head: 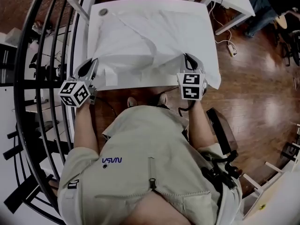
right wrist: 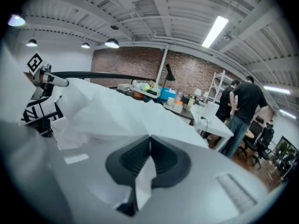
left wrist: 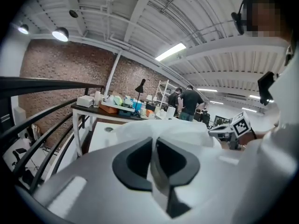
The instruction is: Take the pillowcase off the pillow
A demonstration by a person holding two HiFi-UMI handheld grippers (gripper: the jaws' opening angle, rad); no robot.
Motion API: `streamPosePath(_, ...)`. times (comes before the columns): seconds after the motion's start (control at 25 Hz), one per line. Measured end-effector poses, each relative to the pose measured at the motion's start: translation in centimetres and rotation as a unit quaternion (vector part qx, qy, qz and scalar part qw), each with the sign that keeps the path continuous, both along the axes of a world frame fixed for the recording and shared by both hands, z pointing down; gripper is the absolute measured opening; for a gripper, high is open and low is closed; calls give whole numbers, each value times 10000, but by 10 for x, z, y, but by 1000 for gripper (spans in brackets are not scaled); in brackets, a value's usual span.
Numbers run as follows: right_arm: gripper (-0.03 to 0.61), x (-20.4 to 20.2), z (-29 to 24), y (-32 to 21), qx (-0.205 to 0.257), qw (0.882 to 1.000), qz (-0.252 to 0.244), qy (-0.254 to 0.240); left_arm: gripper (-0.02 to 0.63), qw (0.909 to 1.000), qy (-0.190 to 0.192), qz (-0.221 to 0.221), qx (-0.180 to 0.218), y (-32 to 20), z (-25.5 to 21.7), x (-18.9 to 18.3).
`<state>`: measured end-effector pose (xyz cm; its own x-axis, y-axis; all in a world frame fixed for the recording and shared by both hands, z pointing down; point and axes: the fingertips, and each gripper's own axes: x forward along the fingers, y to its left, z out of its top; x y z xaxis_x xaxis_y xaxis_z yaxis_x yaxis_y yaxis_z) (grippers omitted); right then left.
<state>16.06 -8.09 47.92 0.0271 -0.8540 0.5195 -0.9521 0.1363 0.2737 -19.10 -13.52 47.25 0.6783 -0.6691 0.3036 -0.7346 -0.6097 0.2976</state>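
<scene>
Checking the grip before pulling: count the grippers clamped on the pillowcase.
2. The left gripper pinches the pillowcase at its near-left edge, the right gripper at its near-right edge. Neither is hidden.

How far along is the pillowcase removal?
Done: both grips are set on the near edge. In hand: the left hand-held gripper and right hand-held gripper are each shut on a fold of the white pillowcase. Left: the case lies full on the table; nothing is pulled off yet and no pillow is exposed.
</scene>
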Motion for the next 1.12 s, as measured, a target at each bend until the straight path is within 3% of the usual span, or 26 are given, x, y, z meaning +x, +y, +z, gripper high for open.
streamPosePath(0.12,5,-1,18,-2,-254,9996,53,-117,26,9995,-40,-136,-277,-4,22,-12)
streamPosePath(0.28,6,-15,61,11,-1044,9934,-283,-378,29,9952,-38,-61,-973,21,77,2)
streamPosePath(0.4,24,-26,60,19,-1199,9886,-655,-639,92,9945,-2,12,-1050,37,84,8)
streamPosePath(0.52,117,-41,33,20,-1044,9840,-1005,-1036,222,9961,-131,207,-850,41,63,12)
streamPosePath(0.64,137,-53,-6,8,-592,9844,-1253,-1088,303,9978,-151,449,-469,35,27,21)
streamPosePath(0.76,137,-59,-33,-18,-203,9859,-1410,-880,318,9986,-147,494,-105,12,-4,29)
streamPosePath(0.84,180,-61,-44,-44,31,9868,-1449,-726,336,9993,-193,311,41,-20,-12,30)
streamPosePath(0.96,224,-59,-54,-95,255,9883,-1309,-739,368,9999,-2,135,-65,-76,-16,38)
streamPosePath(1.12,225,-49,-33,-158,-252,9924,-937,-758,419,9980,-169,320,-526,-127,2,62)
